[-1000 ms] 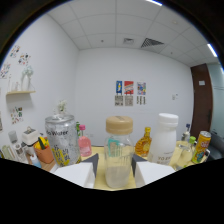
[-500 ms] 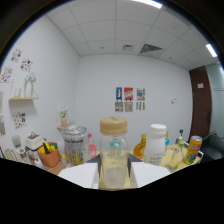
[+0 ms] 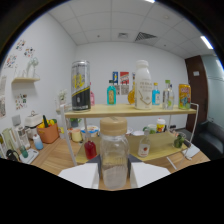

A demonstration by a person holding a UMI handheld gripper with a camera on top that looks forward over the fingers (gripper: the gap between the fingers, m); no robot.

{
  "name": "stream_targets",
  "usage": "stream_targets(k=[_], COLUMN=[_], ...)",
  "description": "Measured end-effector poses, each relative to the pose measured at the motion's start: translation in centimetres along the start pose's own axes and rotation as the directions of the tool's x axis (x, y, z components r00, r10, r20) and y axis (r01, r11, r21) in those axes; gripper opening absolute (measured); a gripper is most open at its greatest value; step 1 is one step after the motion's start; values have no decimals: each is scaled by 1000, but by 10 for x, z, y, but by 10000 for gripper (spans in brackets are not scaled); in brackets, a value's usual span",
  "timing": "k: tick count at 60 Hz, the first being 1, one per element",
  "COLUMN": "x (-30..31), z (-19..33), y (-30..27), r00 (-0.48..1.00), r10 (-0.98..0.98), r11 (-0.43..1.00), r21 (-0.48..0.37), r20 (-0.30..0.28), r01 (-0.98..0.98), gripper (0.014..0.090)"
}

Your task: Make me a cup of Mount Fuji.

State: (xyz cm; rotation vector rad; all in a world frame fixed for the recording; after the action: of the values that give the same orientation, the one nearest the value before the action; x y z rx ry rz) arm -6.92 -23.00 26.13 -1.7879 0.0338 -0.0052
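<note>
A clear glass bottle (image 3: 114, 157) with a tan lid stands upright between my two white fingers (image 3: 80, 175), which press on its two sides. My gripper (image 3: 114, 176) is shut on it and carries it in front of a two-tier wooden shelf (image 3: 165, 110). The bottle looks almost empty. The fingers hide its base.
On the shelf's top board stand a tall silver can (image 3: 81, 86), a teal bottle (image 3: 111, 94), a white bottle (image 3: 142, 85) and an orange can (image 3: 184, 96). Small bottles, one red (image 3: 90, 149), sit on the lower board. An orange holder (image 3: 48, 132) stands to the left.
The gripper has sunk and drawn back with the bottle still in it. The shelf's top board and its cans now stand above the bottle's lid, and the lower board has come into sight.
</note>
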Motion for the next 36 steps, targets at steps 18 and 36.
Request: stream_targets(k=[18, 36], x=[8, 0], z=[21, 29], y=[118, 101], r00=[993, 742], r10=[115, 666], r11=[987, 744], r21=[-110, -137], r20=[-32, 80], r01=[-118, -653], gripper=[420, 420])
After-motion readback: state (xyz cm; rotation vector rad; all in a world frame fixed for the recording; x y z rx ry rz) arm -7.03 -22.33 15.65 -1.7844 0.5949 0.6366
